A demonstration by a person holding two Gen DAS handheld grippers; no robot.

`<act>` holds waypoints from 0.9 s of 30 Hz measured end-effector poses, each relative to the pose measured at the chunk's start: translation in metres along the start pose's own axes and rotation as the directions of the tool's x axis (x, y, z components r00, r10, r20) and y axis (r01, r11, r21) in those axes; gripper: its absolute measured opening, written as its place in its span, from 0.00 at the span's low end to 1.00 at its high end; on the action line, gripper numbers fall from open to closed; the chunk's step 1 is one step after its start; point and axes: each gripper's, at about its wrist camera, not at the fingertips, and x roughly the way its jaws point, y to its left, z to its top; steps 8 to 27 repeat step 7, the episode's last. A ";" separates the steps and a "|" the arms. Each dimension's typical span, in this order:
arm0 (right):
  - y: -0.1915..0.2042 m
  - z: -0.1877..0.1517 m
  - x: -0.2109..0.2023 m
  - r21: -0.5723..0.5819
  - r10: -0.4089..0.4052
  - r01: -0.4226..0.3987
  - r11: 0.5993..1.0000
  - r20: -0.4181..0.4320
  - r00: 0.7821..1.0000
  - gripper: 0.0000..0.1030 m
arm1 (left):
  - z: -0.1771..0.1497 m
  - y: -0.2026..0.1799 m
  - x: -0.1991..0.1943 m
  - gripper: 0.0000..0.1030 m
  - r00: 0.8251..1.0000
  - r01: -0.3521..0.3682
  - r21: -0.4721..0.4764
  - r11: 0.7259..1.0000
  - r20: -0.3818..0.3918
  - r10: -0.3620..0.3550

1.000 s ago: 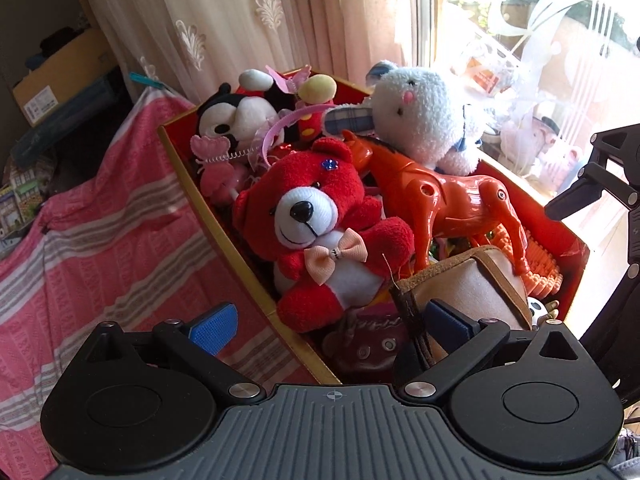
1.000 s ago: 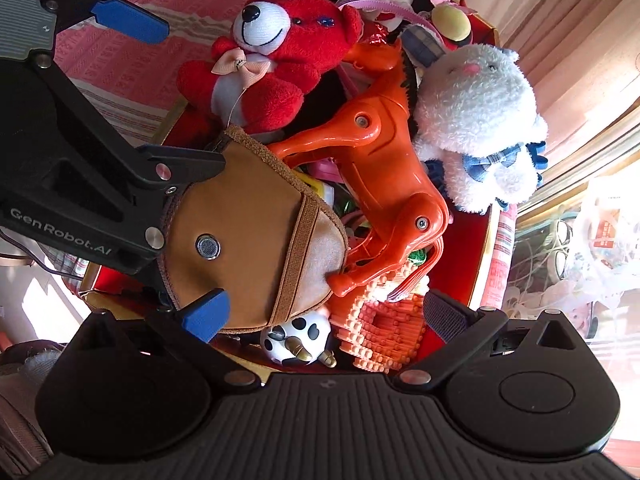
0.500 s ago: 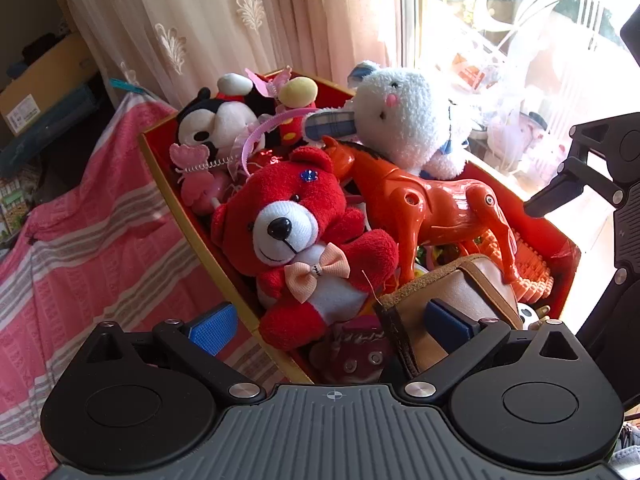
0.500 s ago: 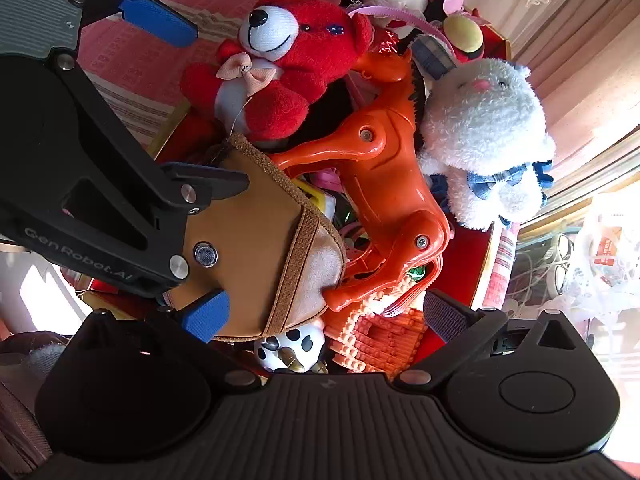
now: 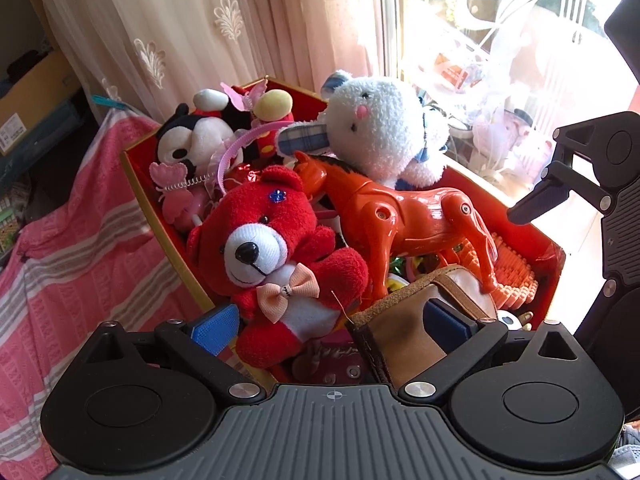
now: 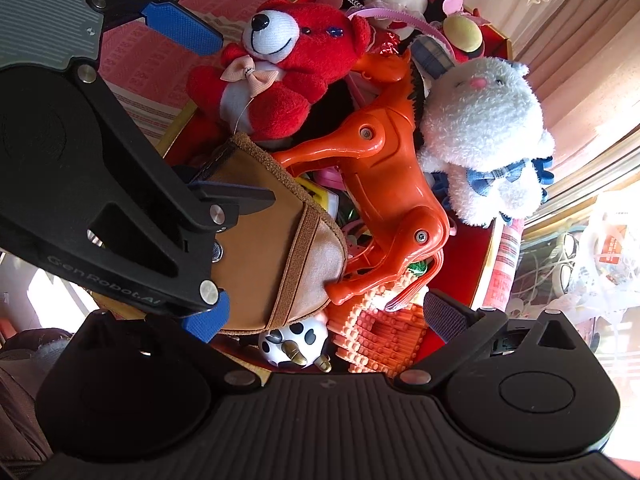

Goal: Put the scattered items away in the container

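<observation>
A red box (image 5: 138,176) (image 6: 486,264) is heaped with toys: a red teddy bear (image 5: 276,248) (image 6: 288,68), an orange plastic horse (image 5: 404,216) (image 6: 384,184), a white plush (image 5: 380,128) (image 6: 484,132) and a black-and-white plush (image 5: 192,140). A brown pouch (image 5: 404,328) (image 6: 276,252) lies on top at the box's near end. My left gripper (image 5: 328,324) is open over that end; its right finger rests against the pouch and the left one hangs by the bear. My right gripper (image 6: 326,320) is open and empty, above the pouch and orange blocks (image 6: 380,332).
The box stands on a pink striped cloth (image 5: 72,248). Curtains (image 5: 200,28) and a bright window (image 5: 500,40) lie behind it. A spotted toy (image 6: 296,340) sits by the box's near corner. The right gripper shows at the right edge of the left wrist view (image 5: 568,184).
Both grippers have drawn back a little from the box, so the toys look smaller and sit lower in view. The pouch stays where it was, and both jaws stay open.
</observation>
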 end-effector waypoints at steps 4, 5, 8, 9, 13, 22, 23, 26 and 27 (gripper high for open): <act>0.005 -0.001 0.002 0.001 -0.004 0.004 1.000 -0.001 1.000 1.00 | 0.001 -0.003 -0.001 0.99 1.000 0.000 0.019 1.000 0.011 0.000; 0.005 -0.001 0.003 0.002 -0.005 0.005 1.000 -0.001 1.000 1.00 | 0.001 -0.003 -0.001 0.99 1.000 0.002 0.019 1.000 0.011 -0.002; 0.005 -0.002 0.003 0.005 -0.007 0.007 1.000 -0.003 1.000 1.00 | 0.001 -0.003 -0.001 0.99 1.000 0.002 0.023 1.000 0.012 -0.002; 0.005 -0.002 0.003 0.005 -0.007 0.007 1.000 -0.003 1.000 1.00 | 0.001 -0.003 -0.001 0.99 1.000 0.002 0.023 1.000 0.012 -0.002; 0.005 -0.002 0.003 0.005 -0.007 0.007 1.000 -0.003 1.000 1.00 | 0.001 -0.003 -0.001 0.99 1.000 0.002 0.023 1.000 0.012 -0.002; 0.005 -0.002 0.003 0.005 -0.007 0.007 1.000 -0.003 1.000 1.00 | 0.001 -0.003 -0.001 0.99 1.000 0.002 0.023 1.000 0.012 -0.002; 0.005 -0.002 0.003 0.005 -0.007 0.007 1.000 -0.003 1.000 1.00 | 0.001 -0.003 -0.001 0.99 1.000 0.002 0.023 1.000 0.012 -0.002; 0.005 -0.002 0.003 0.005 -0.007 0.007 1.000 -0.003 1.000 1.00 | 0.001 -0.003 -0.001 0.99 1.000 0.002 0.023 1.000 0.012 -0.002; 0.005 -0.002 0.003 0.005 -0.007 0.007 1.000 -0.003 1.000 1.00 | 0.001 -0.003 -0.001 0.99 1.000 0.002 0.023 1.000 0.012 -0.002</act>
